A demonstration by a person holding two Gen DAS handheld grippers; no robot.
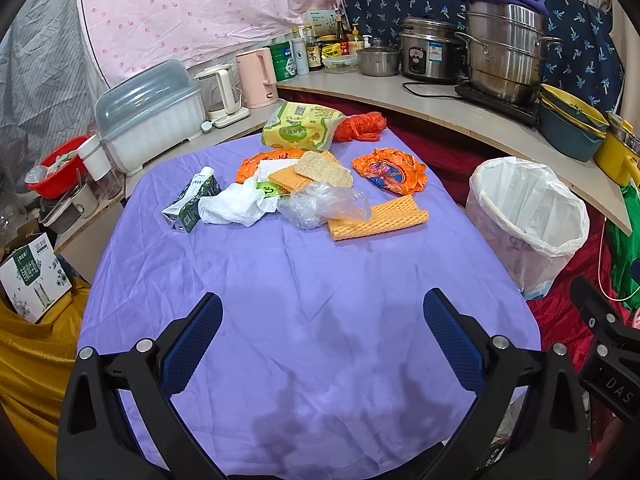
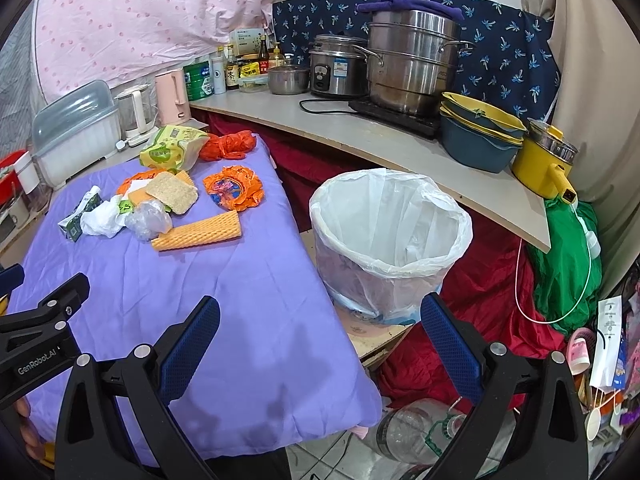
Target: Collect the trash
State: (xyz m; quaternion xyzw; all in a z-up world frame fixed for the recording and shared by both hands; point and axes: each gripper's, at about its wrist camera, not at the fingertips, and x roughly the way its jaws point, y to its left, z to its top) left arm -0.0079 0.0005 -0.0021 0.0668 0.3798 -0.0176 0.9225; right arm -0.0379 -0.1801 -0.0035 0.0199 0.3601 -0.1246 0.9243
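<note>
Looking across your purple tablecloth, all the trash sits in a cluster toward the far end, well apart from both tongs. Going left to right: a crushed green-and-white carton lies at the left edge of the pile, touching a crumpled white paper towel. Just right of that you've got clear crumpled plastic, with a tan sponge and a flat orange piece behind it, lying on an orange wrapper. An orange waffle-textured strip lies at the near right of the heap, touching the clear plastic. Farther back there's a yellow-green snack bag with a scrunched orange plastic bag beside it, and a flattened orange wrapper with a blue centre sits alone on the right.

Off the right edge of the cloth stands the trash bin, lined with a white bag, lower than the tabletop and near your right tool.

Your left gripper hovers over bare cloth at the near end, jaws spread wide, nothing between them. Your right gripper is the same deal: spread wide and empty, one finger over the cloth's right edge and the other in front of the bin's base.

On the far shelf: a pink kettle, a rice cooker and a stacked steel pot.
</note>
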